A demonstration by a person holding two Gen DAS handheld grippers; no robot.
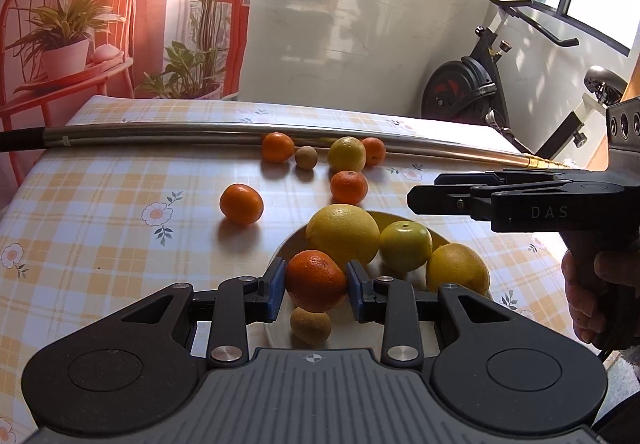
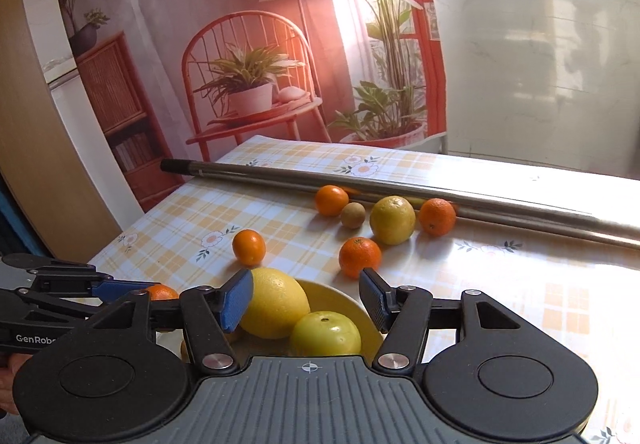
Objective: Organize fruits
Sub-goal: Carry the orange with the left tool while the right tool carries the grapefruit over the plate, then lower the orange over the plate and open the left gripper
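Note:
My left gripper (image 1: pixel 316 286) is shut on an orange mandarin (image 1: pixel 315 278) at the left side of a yellow plate (image 1: pixel 437 237). In the plate lie a big yellow citrus (image 1: pixel 343 234), a yellow-green fruit (image 1: pixel 406 246), another yellow citrus (image 1: pixel 458 268) and a small brown fruit (image 1: pixel 311 325). My right gripper (image 2: pixel 306 300) hangs open over the plate (image 2: pixel 332 294), above the big citrus (image 2: pixel 276 302) and the yellow-green fruit (image 2: pixel 325 332). Loose on the table are three mandarins (image 1: pixel 241 203) (image 1: pixel 349 187) (image 1: pixel 277 147), a further one (image 1: pixel 373 151), a lemon (image 1: pixel 347 153) and a brown fruit (image 1: pixel 306 157).
A long metal pole (image 1: pixel 160 134) lies across the checked tablecloth (image 1: pixel 100 228) just behind the far fruits. A hand (image 1: pixel 592 296) holds the right gripper (image 1: pixel 416 200) at the table's right side. An exercise bike (image 1: pixel 472 84) stands beyond the table.

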